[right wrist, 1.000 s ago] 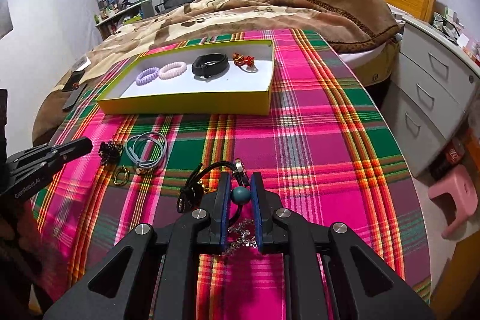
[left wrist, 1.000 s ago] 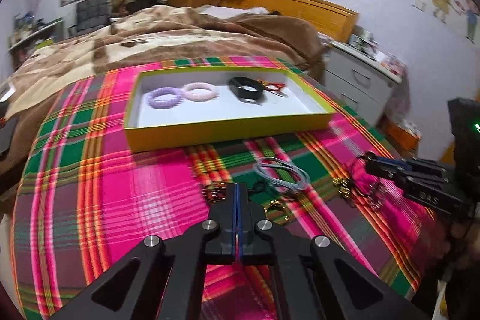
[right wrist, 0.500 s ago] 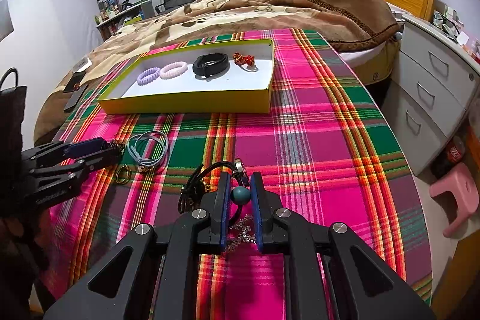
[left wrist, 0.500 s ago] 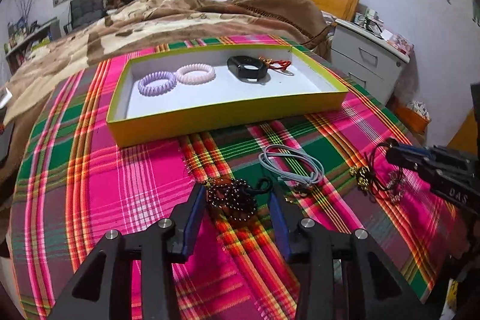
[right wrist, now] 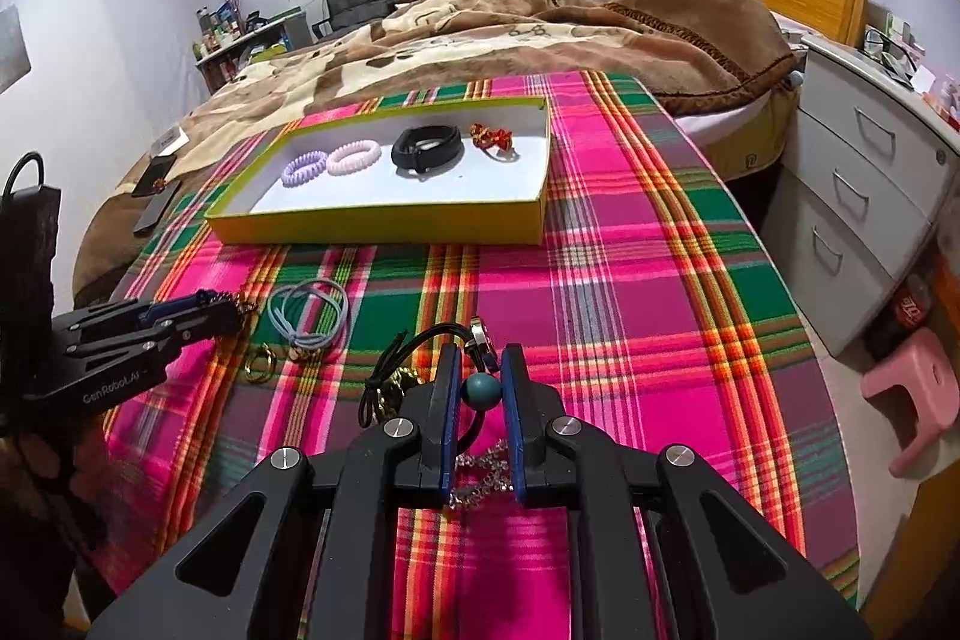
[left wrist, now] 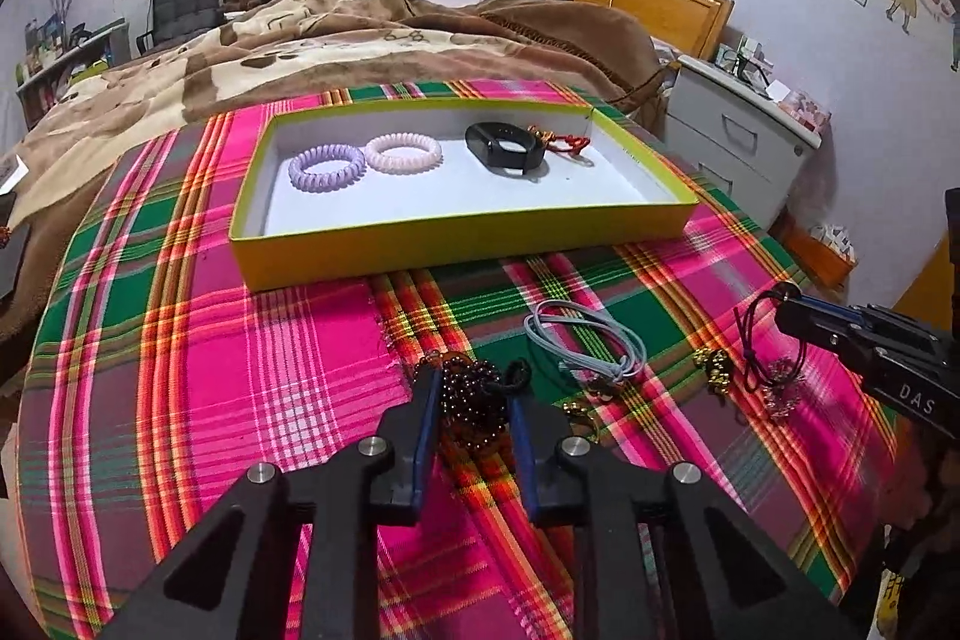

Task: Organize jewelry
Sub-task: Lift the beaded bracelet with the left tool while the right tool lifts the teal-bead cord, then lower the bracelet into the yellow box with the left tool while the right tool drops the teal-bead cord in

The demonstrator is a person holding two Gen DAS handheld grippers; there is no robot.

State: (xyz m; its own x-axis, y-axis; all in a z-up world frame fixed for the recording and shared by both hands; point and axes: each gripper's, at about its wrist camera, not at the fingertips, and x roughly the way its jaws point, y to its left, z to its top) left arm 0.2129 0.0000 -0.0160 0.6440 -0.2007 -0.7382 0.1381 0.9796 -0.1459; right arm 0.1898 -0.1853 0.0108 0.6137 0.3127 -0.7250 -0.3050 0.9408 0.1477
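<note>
Jewelry is half sorted: four pieces are lying in the tray (left wrist: 456,244), several remaining at six o'clock. Our left gripper (left wrist: 471,400) is closing around beads (left wrist: 471,397); our right gripper (right wrist: 480,391) is clamping a teal bead (right wrist: 480,391).

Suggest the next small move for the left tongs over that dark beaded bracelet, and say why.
Probably finish the closing: the left tongs straddle the dark beaded bracelet, which lies bunched on the plaid cloth, and the jaws are closing, apparently not yet clamped. Once gripped, lift it toward the yellow tray, which has bare floor in front.
</note>
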